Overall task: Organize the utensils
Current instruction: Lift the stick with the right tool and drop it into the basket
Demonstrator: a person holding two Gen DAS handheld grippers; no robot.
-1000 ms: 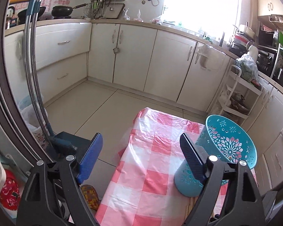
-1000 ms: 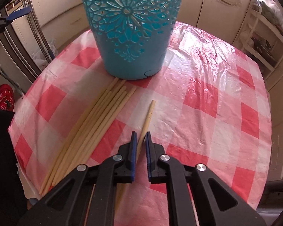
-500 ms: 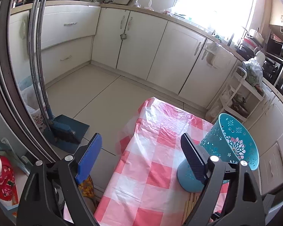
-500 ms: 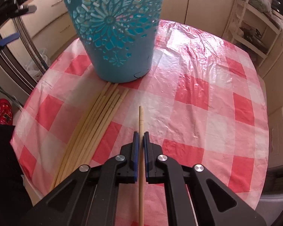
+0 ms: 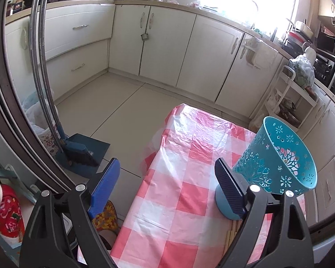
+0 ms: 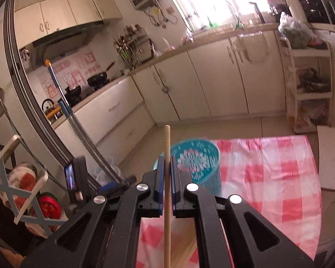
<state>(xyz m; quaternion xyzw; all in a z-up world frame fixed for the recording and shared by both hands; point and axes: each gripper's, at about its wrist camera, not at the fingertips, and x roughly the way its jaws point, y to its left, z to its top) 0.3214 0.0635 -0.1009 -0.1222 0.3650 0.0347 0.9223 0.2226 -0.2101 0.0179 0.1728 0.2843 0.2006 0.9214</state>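
My right gripper (image 6: 166, 163) is shut on a single wooden chopstick (image 6: 166, 192), held up in the air with its tip pointing forward, above the near side of the teal perforated holder (image 6: 197, 163). The holder stands on the red-and-white checked tablecloth (image 6: 279, 178). More chopsticks (image 6: 189, 248) lie on the cloth below the gripper. In the left wrist view the holder (image 5: 277, 163) stands at the right, just behind my right-hand finger, with chopstick ends (image 5: 233, 231) beside its base. My left gripper (image 5: 165, 185) is open and empty over the table's left edge.
The table's left edge (image 5: 143, 178) drops to the tiled floor. A dustpan and brush (image 5: 80, 151) lean by the sliding door frame on the left. White cabinets (image 5: 183, 44) run along the back. A white shelf rack (image 6: 310, 89) stands at the right.
My right gripper lifted the chopstick off the cloth and tilted up, so the view now looks across the kitchen with the holder below. The left gripper stayed open and shifted only slightly.
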